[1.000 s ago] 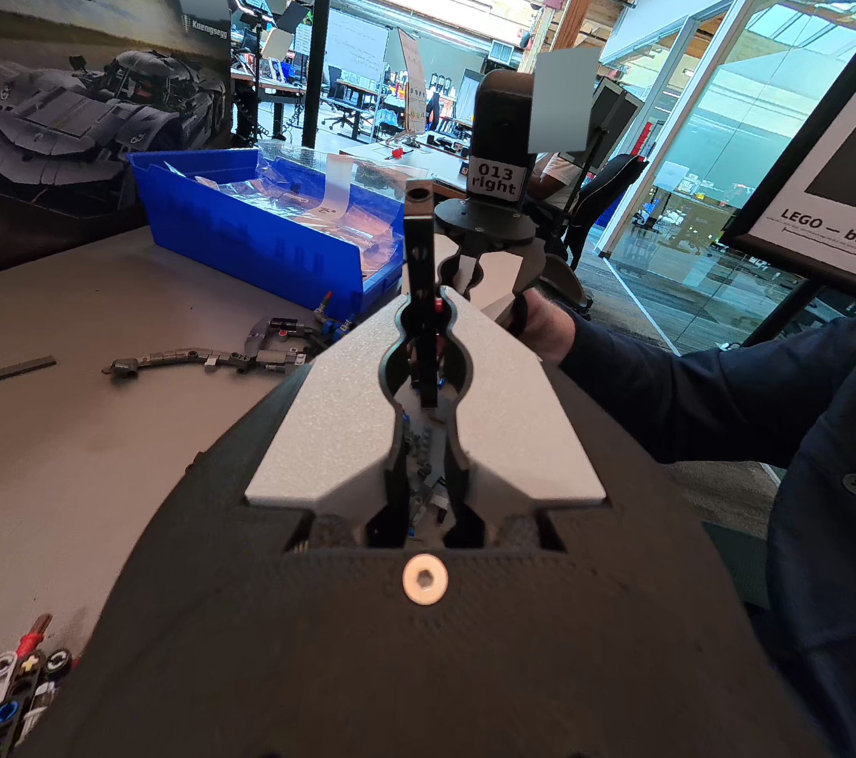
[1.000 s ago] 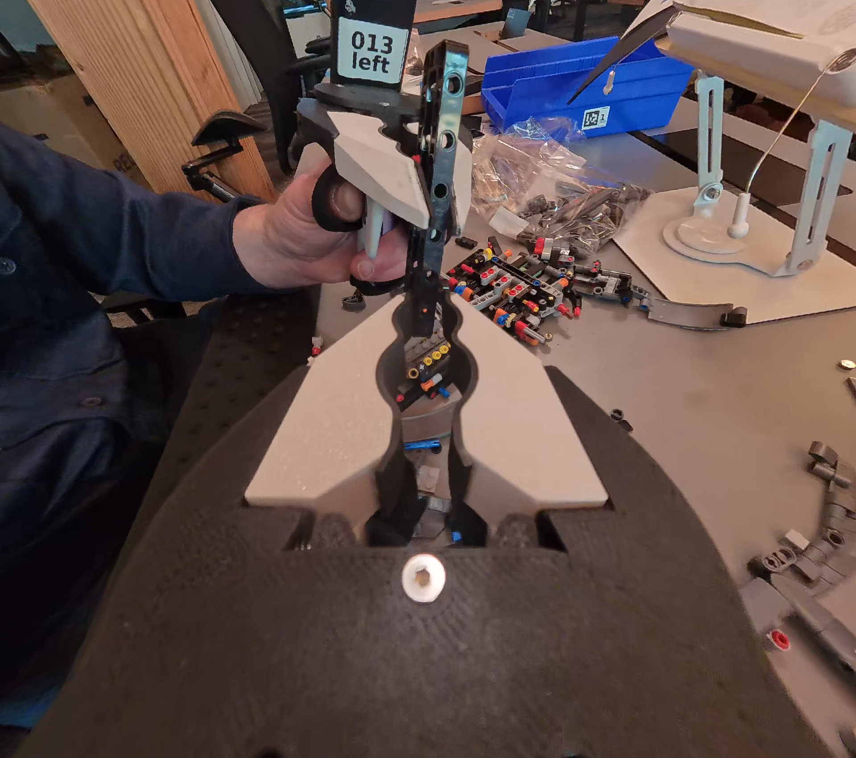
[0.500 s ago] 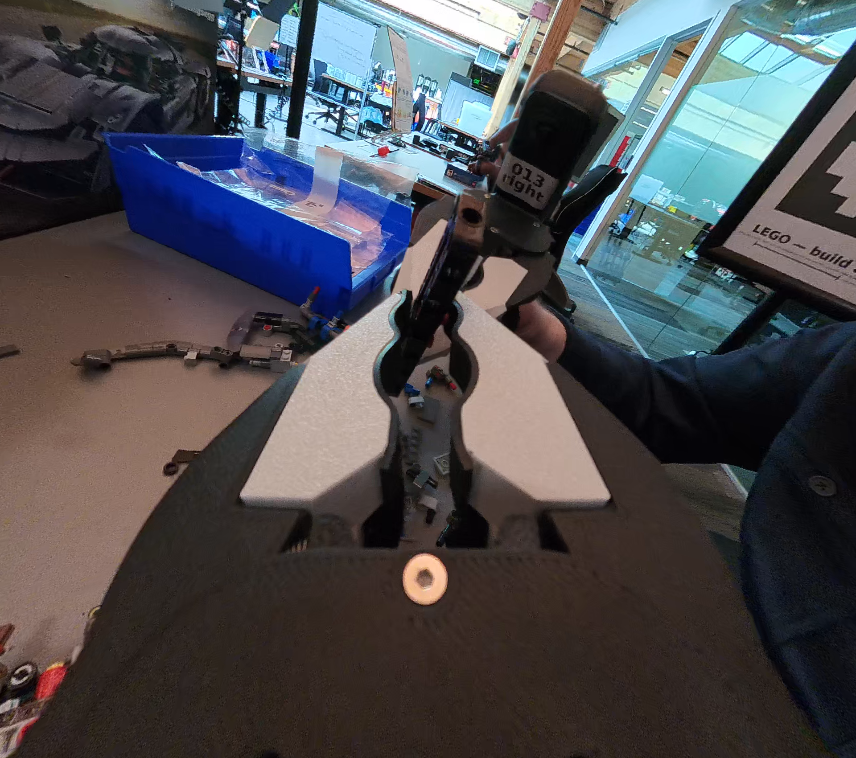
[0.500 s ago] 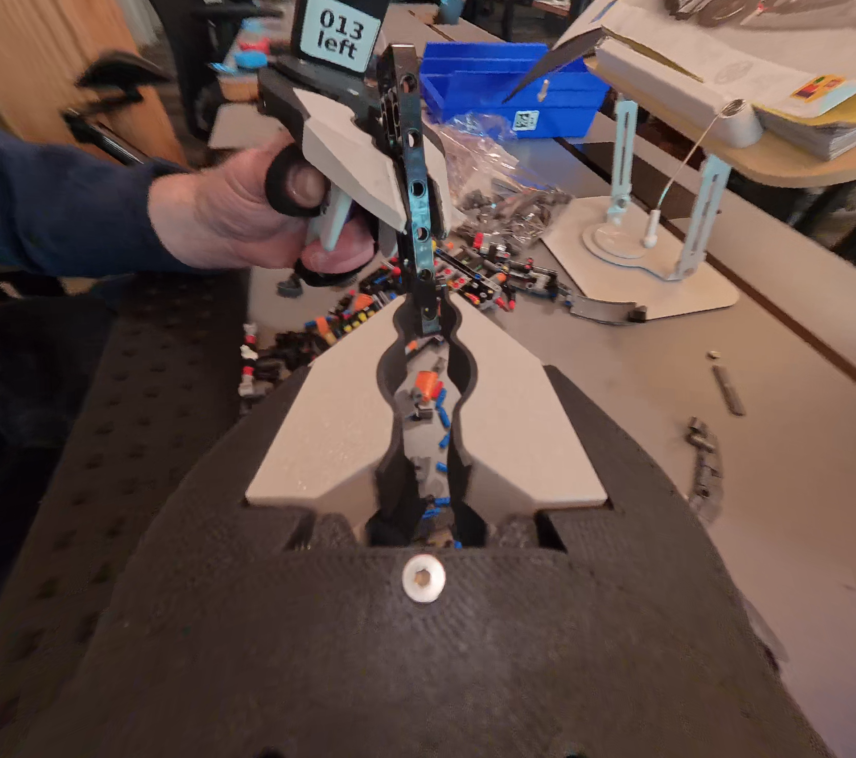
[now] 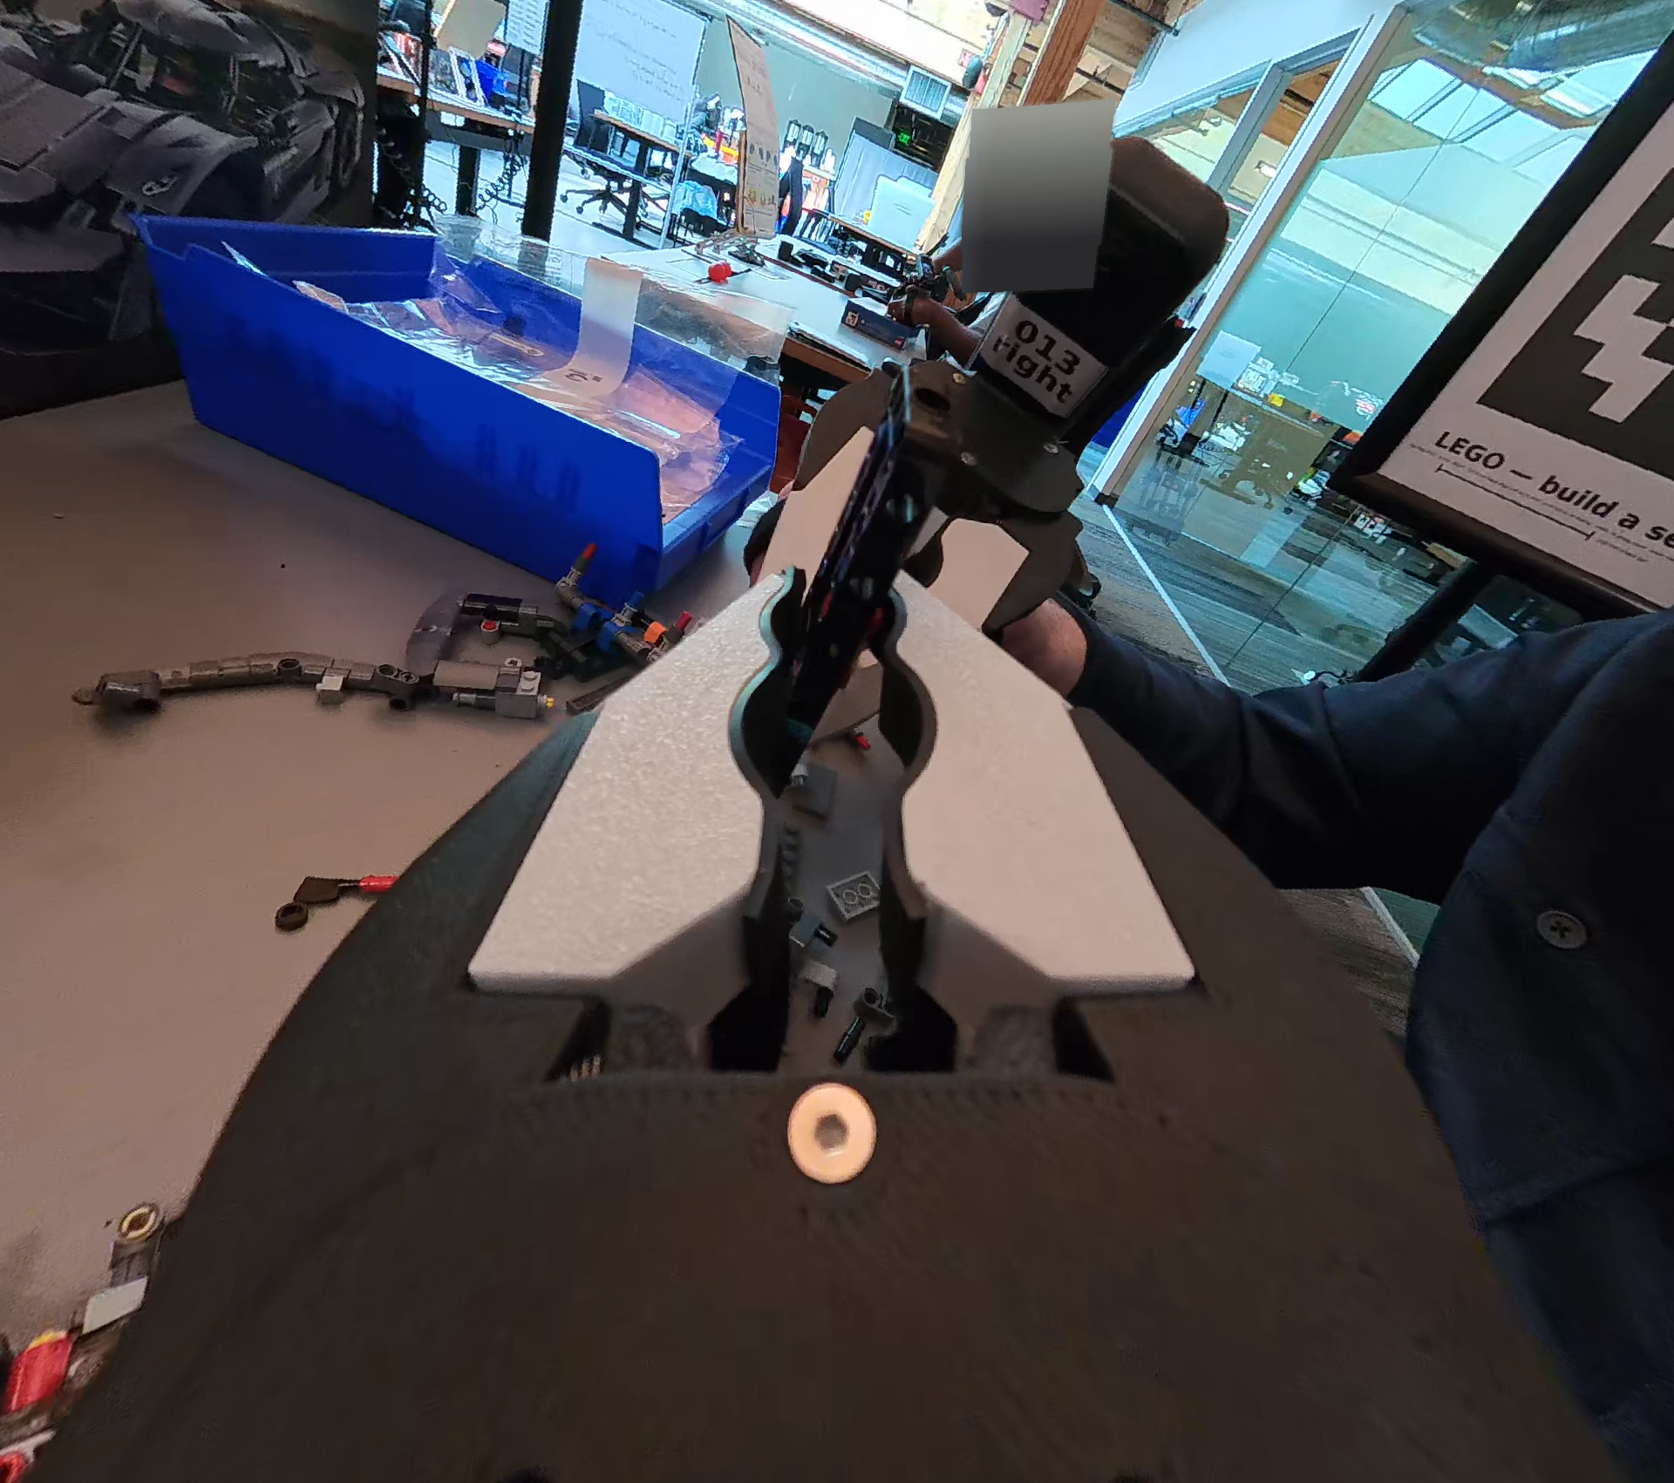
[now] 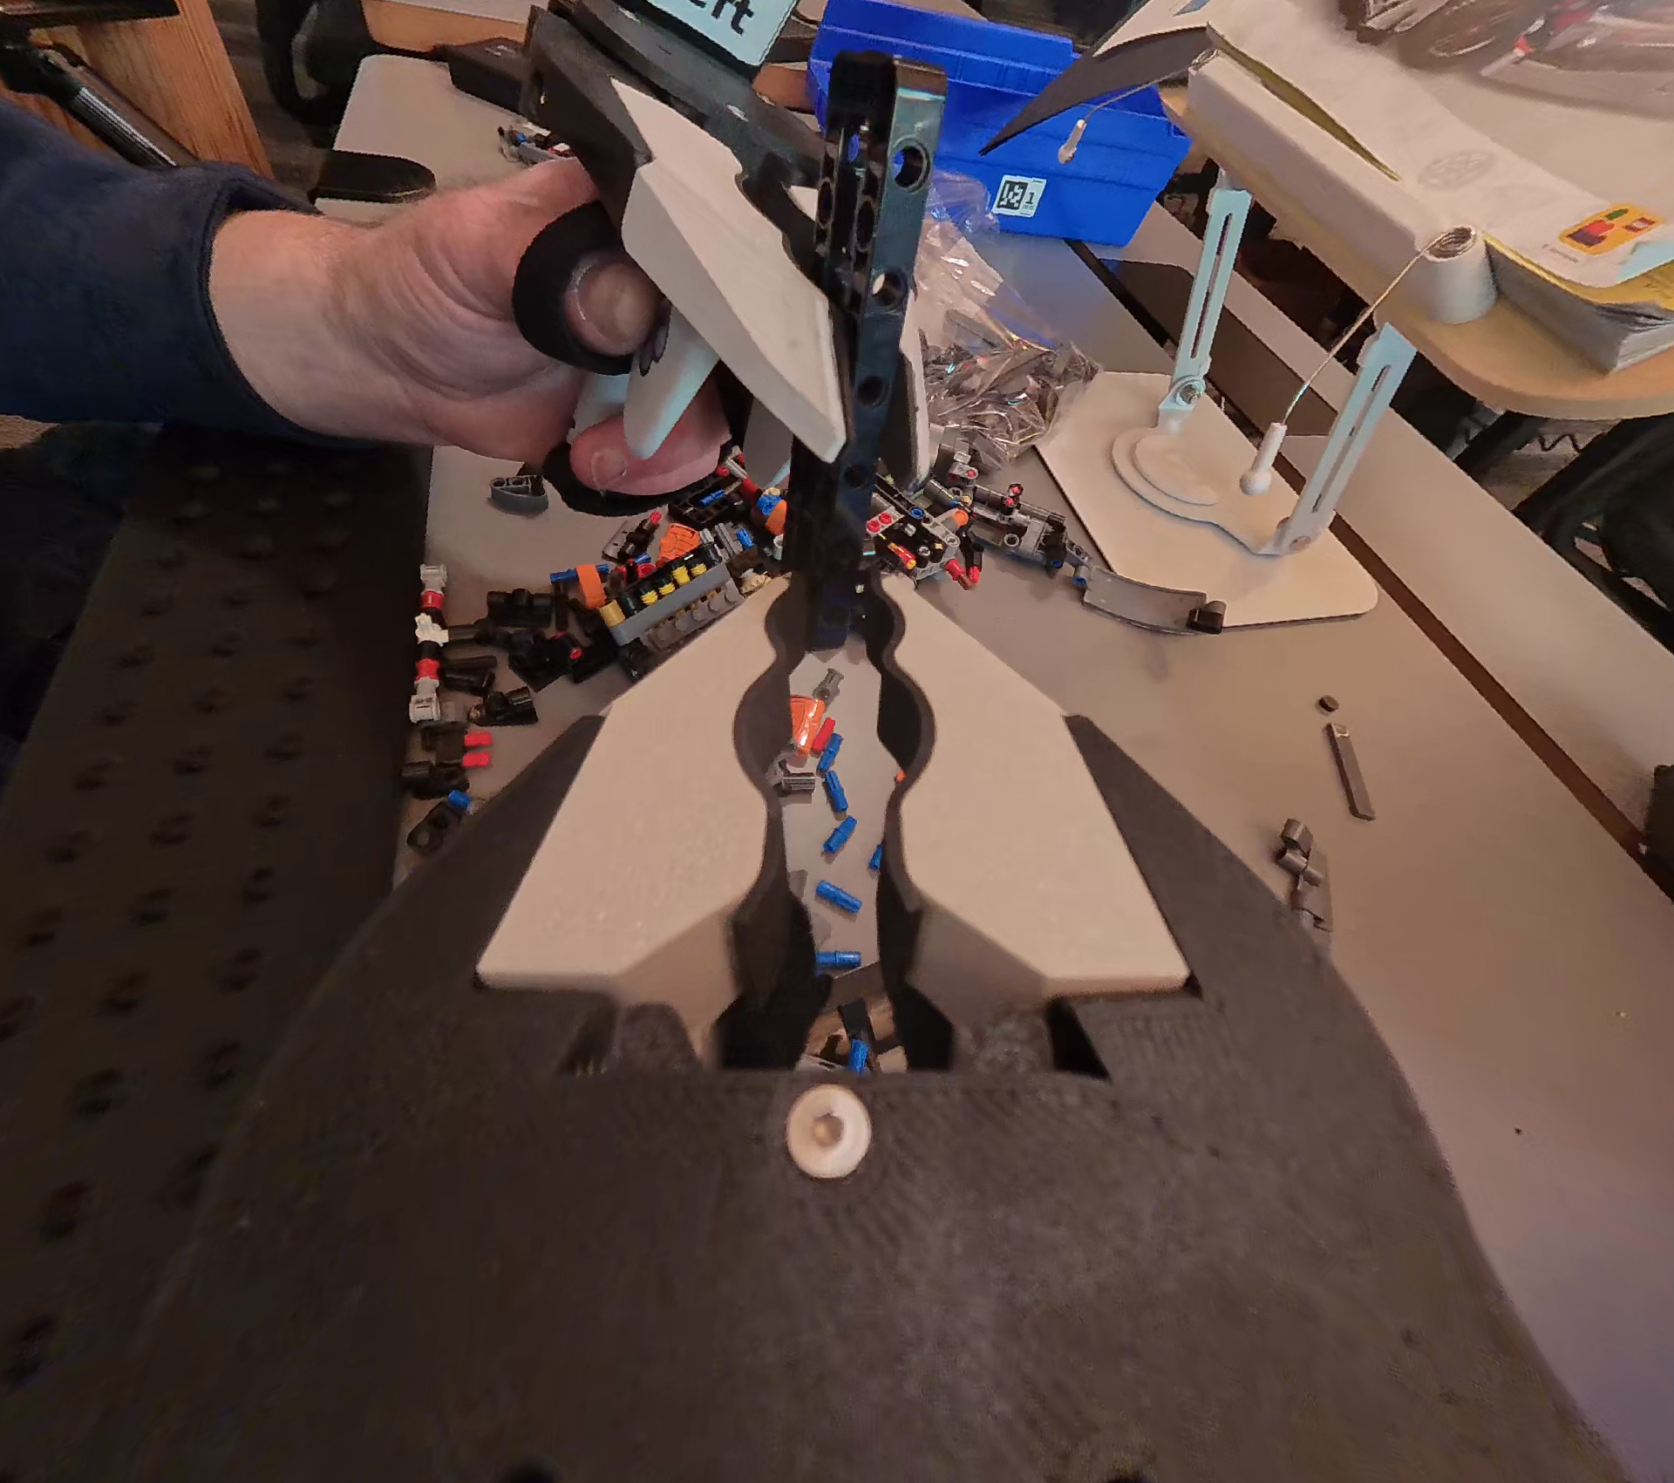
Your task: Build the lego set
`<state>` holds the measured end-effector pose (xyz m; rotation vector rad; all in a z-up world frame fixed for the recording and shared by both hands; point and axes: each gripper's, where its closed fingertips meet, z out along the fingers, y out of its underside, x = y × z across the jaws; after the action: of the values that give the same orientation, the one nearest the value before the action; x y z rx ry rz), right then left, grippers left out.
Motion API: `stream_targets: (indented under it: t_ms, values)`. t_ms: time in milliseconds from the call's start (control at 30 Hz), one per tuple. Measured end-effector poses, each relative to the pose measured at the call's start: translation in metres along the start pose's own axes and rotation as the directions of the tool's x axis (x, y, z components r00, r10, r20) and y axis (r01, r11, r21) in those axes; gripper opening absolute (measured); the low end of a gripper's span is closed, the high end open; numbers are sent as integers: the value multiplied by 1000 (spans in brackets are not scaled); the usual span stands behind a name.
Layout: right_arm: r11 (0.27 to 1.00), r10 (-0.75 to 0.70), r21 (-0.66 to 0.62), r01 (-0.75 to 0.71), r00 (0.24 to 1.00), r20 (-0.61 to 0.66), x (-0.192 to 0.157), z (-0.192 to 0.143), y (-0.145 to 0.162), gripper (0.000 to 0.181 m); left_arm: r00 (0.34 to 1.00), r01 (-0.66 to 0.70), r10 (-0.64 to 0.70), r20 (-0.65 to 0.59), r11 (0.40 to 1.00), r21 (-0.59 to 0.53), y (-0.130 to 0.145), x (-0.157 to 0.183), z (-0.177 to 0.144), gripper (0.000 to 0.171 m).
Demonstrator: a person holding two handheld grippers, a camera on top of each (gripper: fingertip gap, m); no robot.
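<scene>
Black Technic beam (image 6: 847, 316) is held in air above tabletop (image 6: 1178, 760), both tools clamped on it: right tool (image 6: 829, 615) grips lower end, left tool (image 6: 861, 389) pinches mid-span from the side. Long axis approx upright in right wrist view, tilted in left wrist view (image 5: 861, 534). Left tool (image 5: 829, 656) own tips closed on the beam there. Beam's far face and any pins hidden by fingers. Loose parts pile (image 6: 580, 624) lies below, too small to ID.

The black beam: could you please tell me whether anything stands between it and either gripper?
Nothing visible does. The left gripper and the right gripper are both already shut on the black beam, the right one at its lower end.
</scene>
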<state>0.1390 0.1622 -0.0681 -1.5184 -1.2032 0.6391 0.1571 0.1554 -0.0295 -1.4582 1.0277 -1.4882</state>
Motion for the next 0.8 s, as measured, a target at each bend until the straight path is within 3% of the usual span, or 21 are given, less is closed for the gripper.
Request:
stream_targets:
  t_ms: [200, 433, 800]
  values:
    - [1000, 3, 5, -3, 1000, 5, 0, 1, 0, 9, 1000, 18, -18, -24, 1000, 3, -1, 1, -1, 11]
    - [991, -135, 5, 135, 991, -16, -9, 0, -5, 11, 997, -16, 15, -81, 1000, -10, 0, 13, 1, 11]
    - [996, -77, 53, 75, 996, 41, -11, -3, -8, 11, 996, -39, 38, -85, 999, -12, -1, 12, 0, 9]
